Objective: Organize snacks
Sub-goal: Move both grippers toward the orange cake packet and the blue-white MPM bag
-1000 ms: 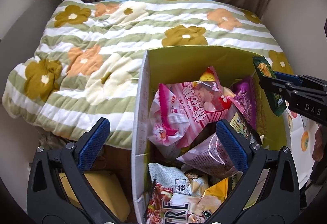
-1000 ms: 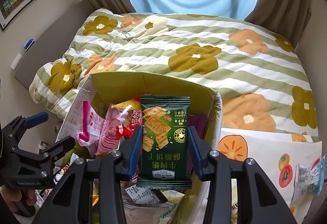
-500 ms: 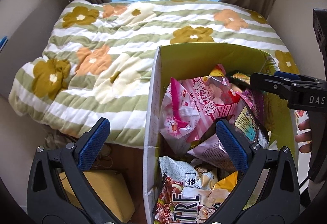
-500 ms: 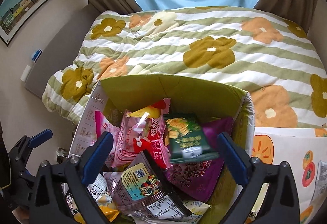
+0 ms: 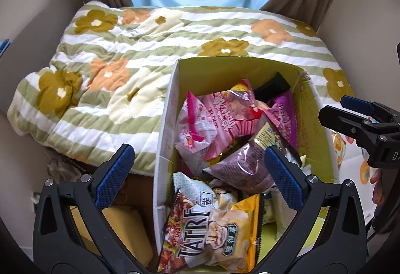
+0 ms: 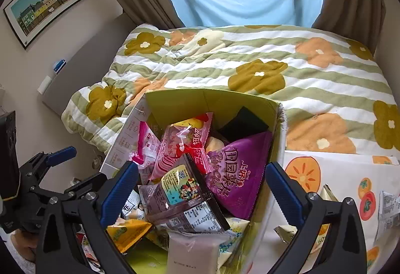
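My left gripper (image 5: 198, 175) hangs over the near left wall of the cardboard box (image 5: 167, 129), jaws spread wide and holding nothing; one blue pad sits outside the box, the other above the packets. My right gripper (image 6: 201, 190) is likewise spread wide and empty, above the near half of the box. In the left wrist view it shows at the right edge, beyond the box's right wall.

The box stands against the near edge of a bed covered by a green-striped floral quilt (image 6: 250, 66). Its inside is yellow-green. It is filled with snack packets lying loosely over each other. A dark green packet (image 6: 243, 121) lies tilted near the far right corner, its face turned away. Just nearer, a purple packet (image 6: 240, 171) leans against the right wall. A pink packet (image 5: 225, 114) lies left of centre. A maroon packet (image 6: 182, 196) with a barcode sits between my right pads. A packet printed with large white letters (image 5: 207, 236) lies at the near end.

Right of the box, a white cloth printed with persimmons (image 6: 325, 174) carries a few small sachets (image 6: 388, 209).
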`<state>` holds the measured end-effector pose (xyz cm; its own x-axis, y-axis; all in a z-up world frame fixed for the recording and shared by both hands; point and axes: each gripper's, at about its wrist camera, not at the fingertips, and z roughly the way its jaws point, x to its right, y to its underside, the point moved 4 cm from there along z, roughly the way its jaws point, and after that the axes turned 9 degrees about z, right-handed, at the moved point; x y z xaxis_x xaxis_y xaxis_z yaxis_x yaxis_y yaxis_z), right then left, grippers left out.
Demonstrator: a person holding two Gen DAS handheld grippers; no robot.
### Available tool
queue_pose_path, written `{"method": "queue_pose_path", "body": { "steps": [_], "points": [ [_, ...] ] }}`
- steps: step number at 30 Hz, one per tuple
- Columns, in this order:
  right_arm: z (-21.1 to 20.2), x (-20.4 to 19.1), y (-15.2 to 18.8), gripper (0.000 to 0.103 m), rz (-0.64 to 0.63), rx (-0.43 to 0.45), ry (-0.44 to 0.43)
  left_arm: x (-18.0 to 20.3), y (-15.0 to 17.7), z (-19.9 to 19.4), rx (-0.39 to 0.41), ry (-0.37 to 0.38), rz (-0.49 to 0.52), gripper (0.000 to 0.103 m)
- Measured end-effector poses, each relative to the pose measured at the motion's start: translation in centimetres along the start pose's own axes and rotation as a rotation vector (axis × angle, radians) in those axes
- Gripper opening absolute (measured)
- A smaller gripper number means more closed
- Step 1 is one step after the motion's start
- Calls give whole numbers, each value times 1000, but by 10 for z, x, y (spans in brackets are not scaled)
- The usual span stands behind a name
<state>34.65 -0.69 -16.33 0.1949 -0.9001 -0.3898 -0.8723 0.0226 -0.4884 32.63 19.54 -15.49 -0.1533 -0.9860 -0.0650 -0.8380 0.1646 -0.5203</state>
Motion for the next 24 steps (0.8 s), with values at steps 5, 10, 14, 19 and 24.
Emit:
{"method": "queue_pose_path", "body": {
  "steps": [5, 10, 14, 19, 24],
  "points": [
    [-34, 13, 7, 101, -26, 61, 27, 34, -4, -20, 42, 47, 17, 103],
    [-75, 48, 14, 101, 5, 132, 45, 87, -10, -37, 74, 61, 59, 103],
    [-110, 92, 23, 101, 33, 188, 94, 143, -12, -45, 74, 65, 84, 103],
    [-151, 158, 35, 101, 45, 222, 161, 213, -14, -45, 66, 108, 92, 103],
    [-178, 231, 45, 101, 77, 214, 212, 277, -14, -23, 12, 86, 145, 103]
  ]
}}
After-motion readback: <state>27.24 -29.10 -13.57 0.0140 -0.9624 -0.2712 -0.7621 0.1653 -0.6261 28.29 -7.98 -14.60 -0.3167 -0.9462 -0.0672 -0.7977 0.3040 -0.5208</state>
